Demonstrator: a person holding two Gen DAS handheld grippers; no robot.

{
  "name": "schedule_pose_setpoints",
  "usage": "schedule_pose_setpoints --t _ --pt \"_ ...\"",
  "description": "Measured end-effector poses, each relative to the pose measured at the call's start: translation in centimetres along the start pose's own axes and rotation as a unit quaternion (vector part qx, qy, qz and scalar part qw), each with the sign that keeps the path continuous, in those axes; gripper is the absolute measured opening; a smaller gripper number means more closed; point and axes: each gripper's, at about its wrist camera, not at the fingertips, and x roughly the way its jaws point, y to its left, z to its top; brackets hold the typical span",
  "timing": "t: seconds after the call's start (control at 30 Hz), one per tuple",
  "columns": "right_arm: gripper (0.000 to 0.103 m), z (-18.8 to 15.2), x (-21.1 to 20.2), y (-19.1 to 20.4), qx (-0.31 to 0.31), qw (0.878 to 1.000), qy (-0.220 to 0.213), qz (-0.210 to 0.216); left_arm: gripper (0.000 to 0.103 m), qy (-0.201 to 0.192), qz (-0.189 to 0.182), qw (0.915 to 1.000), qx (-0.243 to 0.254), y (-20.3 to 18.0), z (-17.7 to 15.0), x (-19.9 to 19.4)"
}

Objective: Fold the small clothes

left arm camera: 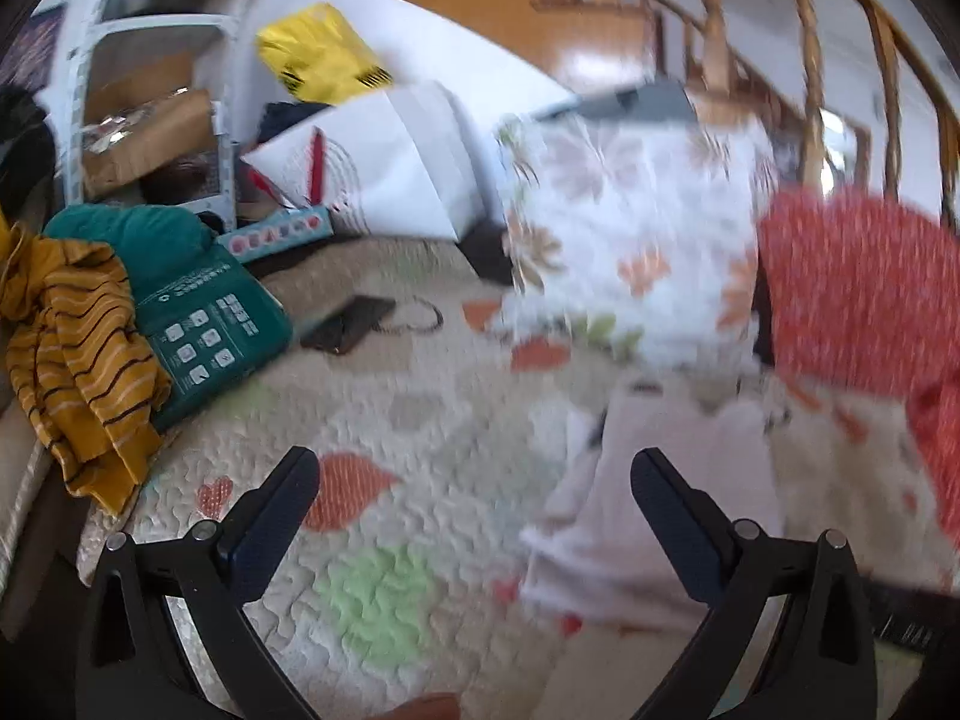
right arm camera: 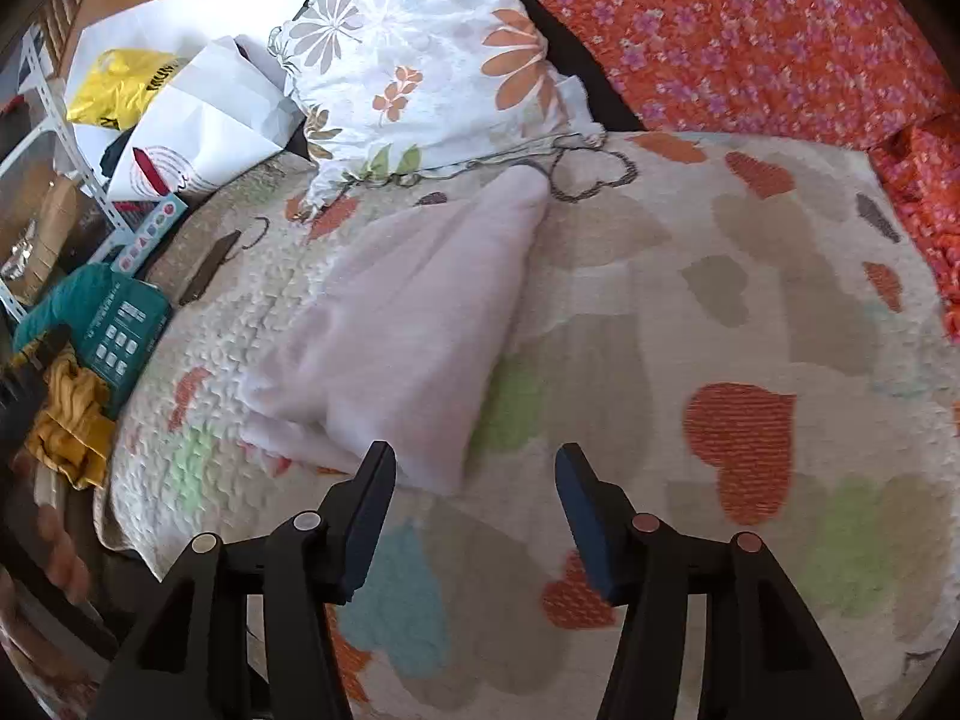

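Pale pink garment (right arm camera: 414, 324) folded on quilt (right arm camera: 690, 276), both claws empty.
Left gripper (left arm camera: 474, 480) spread wide over bare quilt, garment by its right finger. Right gripper (right arm camera: 474, 474) parted, nothing between; garment's long axis runs from its left fingertip up-right, narrow end at floral pillow (right arm camera: 420, 54).

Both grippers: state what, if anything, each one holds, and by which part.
Nothing is held. The left gripper and right gripper are open and empty; the white garment lies loose on the quilt.

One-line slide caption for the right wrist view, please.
Open right tongs poised over a heart-print quilt, empty, just short of the folded pale pink garment lying below a floral pillow.
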Motion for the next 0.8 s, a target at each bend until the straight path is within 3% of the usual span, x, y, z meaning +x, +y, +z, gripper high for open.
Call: schedule_pose_setpoints --t 0.13,0.3,0.47,0.8 --pt "0.066 -0.4 1.1 0.7 -0.022 1.0 0.0 -0.02 0.103 0.055 0.007 0.998 0.03 -1.3 -1.9 2.3" --pt "0.068 -0.9 3.1 0.9 -0.054 0.997 0.009 -0.057 0.103 0.148 0.008 0.9874 0.055 -2.6 -4.6 6.0" --pt "0.068 -1.1 5.1 0.7 -0.064 0.995 0.029 -0.064 0.103 0.175 0.011 0.9803 0.091 -4.1 -6.5 7.4" --pt "0.075 -1.0 6.6 -0.7 -0.047 0.996 0.045 -0.068 0.103 0.218 -0.01 0.9694 0.111 -5.7 -8.1 8.5"
